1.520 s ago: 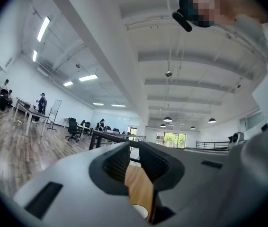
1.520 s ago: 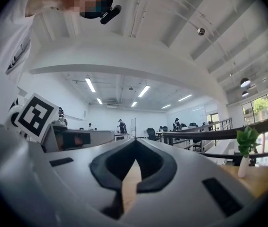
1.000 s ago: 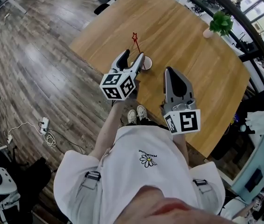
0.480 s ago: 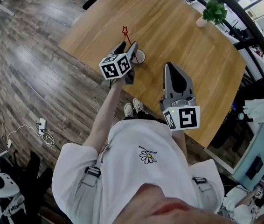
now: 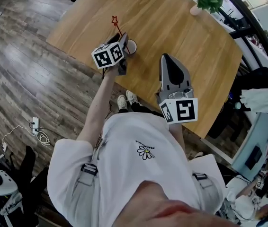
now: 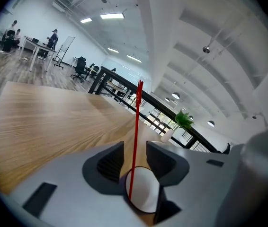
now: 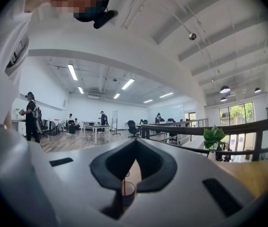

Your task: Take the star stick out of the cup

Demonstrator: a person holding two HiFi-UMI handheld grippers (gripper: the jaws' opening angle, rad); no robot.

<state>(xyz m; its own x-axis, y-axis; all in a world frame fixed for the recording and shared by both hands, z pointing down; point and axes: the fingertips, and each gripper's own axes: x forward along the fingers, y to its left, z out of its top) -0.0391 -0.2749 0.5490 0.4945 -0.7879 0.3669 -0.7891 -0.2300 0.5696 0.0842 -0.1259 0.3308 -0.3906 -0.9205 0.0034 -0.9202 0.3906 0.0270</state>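
- My left tongs have just been closing. Their jaws stand apart on either side of the red star stick, not pressing it.
- The stick stands in the cup on the wooden table.
- My right tongs are closed and empty, beside the cup.

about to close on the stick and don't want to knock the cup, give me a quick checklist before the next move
1. star stick between the left claw jaws: ok, it stands in the gap.
2. Pads pressing on the stick: not ok; the jaws have just been closing, but space shows on both sides.
3. Stick seated in the cup: ok, its lower end is inside.
4. right claw clear of the cup: ok, shut and held back, apart from it.
5. Cup held down for the pull: not ok, nothing grips it.
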